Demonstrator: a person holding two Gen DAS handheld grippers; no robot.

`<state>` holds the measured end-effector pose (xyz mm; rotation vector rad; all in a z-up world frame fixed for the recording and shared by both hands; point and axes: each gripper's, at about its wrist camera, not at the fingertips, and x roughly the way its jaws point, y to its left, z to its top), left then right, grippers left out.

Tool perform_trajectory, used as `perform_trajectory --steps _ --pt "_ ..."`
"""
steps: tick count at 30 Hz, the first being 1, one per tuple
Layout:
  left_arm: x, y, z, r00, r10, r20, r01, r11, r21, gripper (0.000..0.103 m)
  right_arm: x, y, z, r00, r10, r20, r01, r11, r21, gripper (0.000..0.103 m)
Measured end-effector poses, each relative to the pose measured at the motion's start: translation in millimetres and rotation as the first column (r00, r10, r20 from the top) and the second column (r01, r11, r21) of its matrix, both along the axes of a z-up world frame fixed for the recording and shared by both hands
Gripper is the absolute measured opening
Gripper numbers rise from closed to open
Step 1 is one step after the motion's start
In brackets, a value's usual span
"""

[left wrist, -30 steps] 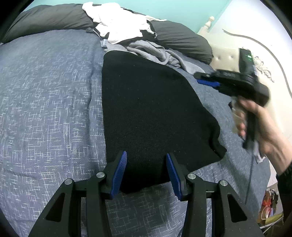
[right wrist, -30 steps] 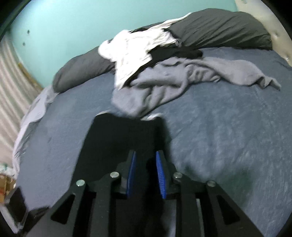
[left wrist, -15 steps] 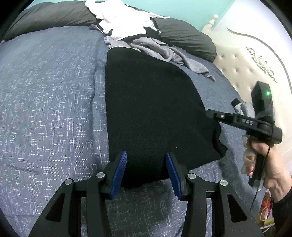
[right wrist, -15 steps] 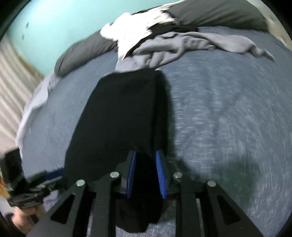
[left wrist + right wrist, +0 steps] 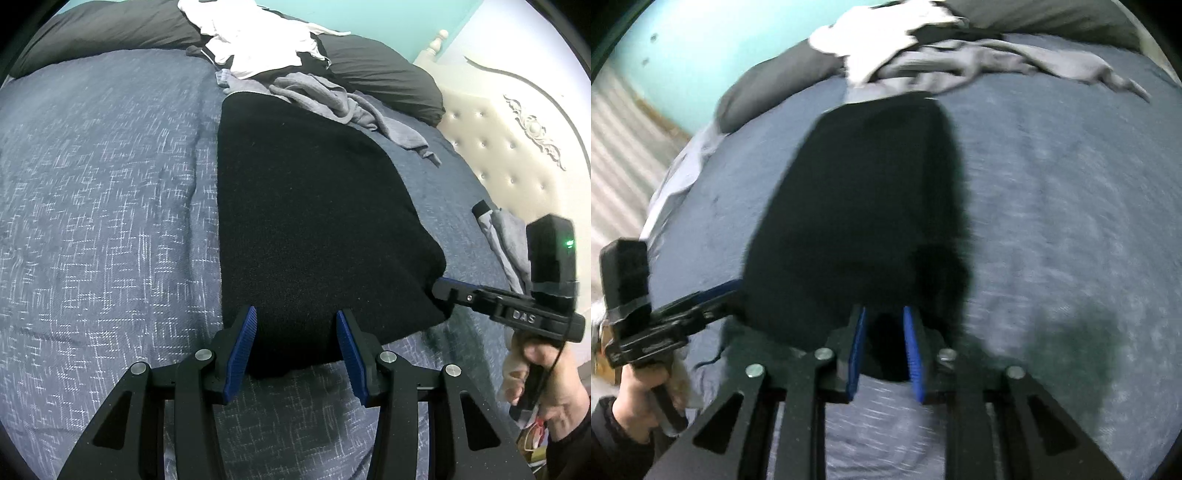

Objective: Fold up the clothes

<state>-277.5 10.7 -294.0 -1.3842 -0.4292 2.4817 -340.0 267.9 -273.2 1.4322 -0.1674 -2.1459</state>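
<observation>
Black garment (image 5: 314, 221) lies flat on the blue-grey bed (image 5: 103, 192), long axis running away from you toward the pillows, already narrowed to a panel. Near hem is at both tools.

Left hand-held gripper (image 5: 293, 339): jaws stand moderately wide, straddling the near-left part of the hem — pads (image 5: 242, 350) not pressing cloth, nothing held.

Right hand-held gripper (image 5: 884, 345): jaws narrow and closing, with the near-right corner of the black fabric between them. The right wrist view is blurred, so you can't confirm from it that the pads have bitten (in the left wrist view its tip sits right at the garment's edge).

Step in hand, as it looks: taking both near corners to carry the hem up toward the far end.

- Close your left tool on the hem before lifting — one-sided lift will skew the panel.
- Pinch all layers at the corner, not just the top ply; thick knit tends to slip.
- Lift both corners level and keep the hem taut between them.
- Land short of the grey garment (image 5: 332, 99) and white clothing (image 5: 258, 48) piled at the far end.

Writing: "DAS" embossed on the right tool's body, read from the left wrist view. Nothing else legible.
</observation>
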Motion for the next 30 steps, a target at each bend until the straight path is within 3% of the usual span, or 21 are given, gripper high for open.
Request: perform_trajectory --steps 2,4,9,13,19,24,30 --pt "0.1 -1.1 -0.1 1.0 0.002 0.003 -0.002 1.0 0.001 0.048 -1.1 18.0 -0.4 0.997 -0.079 0.006 0.079 0.997 0.015 0.018" --pt "-0.1 -2.4 -0.5 1.0 0.006 0.006 -0.006 1.0 0.007 0.048 0.7 27.1 6.5 0.995 -0.1 0.0 0.1 0.994 -0.035 0.02" --pt "-1.1 -1.7 0.0 1.0 0.013 0.009 -0.013 1.0 0.004 0.049 8.1 7.0 30.2 0.999 -0.01 -0.053 0.004 0.993 -0.119 0.02" --pt "-0.8 -2.3 -0.1 1.0 0.016 0.015 -0.017 1.0 0.007 0.049 8.4 -18.9 4.8 0.998 0.059 0.014 -0.058 0.997 -0.058 0.02" --pt "2.3 -7.8 -0.3 0.999 0.027 0.023 -0.027 1.0 0.007 0.049 9.1 6.1 -16.5 0.998 -0.037 0.049 0.038 0.999 -0.017 0.02" --pt "6.5 -21.5 -3.7 0.996 0.07 0.047 -0.072 0.997 0.038 0.05 11.8 21.4 1.1 0.998 -0.067 0.023 0.067 0.997 -0.022 0.022" --pt "11.2 -20.2 -0.3 0.996 0.077 0.05 -0.078 0.997 0.017 0.05 12.4 29.7 14.7 0.996 -0.088 0.008 0.089 0.993 -0.081 0.027"
